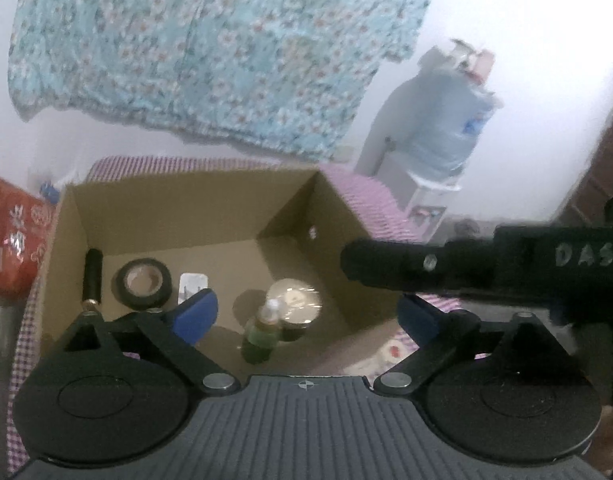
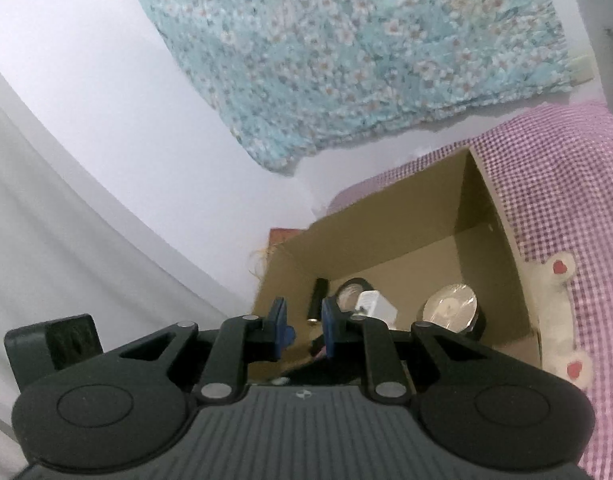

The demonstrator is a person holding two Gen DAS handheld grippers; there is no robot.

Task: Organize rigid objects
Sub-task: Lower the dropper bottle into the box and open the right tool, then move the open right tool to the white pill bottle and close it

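Observation:
An open cardboard box (image 1: pixel 186 208) (image 2: pixel 386 232) stands on a pink checked cloth. On its floor are a black cylinder (image 1: pixel 93 276) (image 2: pixel 319 298), a black tape roll (image 1: pixel 143 282) (image 2: pixel 348 292), a white charger (image 1: pixel 192 280) (image 2: pixel 376 304), a shiny-lidded round tin (image 1: pixel 293 302) (image 2: pixel 450 306) and a small green bottle (image 1: pixel 262 332). My left gripper (image 1: pixel 306 316) hovers over the box, wide open; the bottle sits below, between its blue pads and untouched. My right gripper (image 2: pixel 304 320) is almost closed near the box's near rim, and I see nothing between its pads. Its black housing (image 1: pixel 506 268) crosses the left wrist view.
A red printed carton (image 1: pixel 10 248) stands left of the box. The pink checked cloth (image 1: pixel 366 196) (image 2: pixel 566 200) spreads to the right, with a white heart-patterned item (image 2: pixel 562 312) on it. A floral fabric (image 1: pixel 206 60) hangs behind, and a water dispenser (image 1: pixel 446 120) stands far right.

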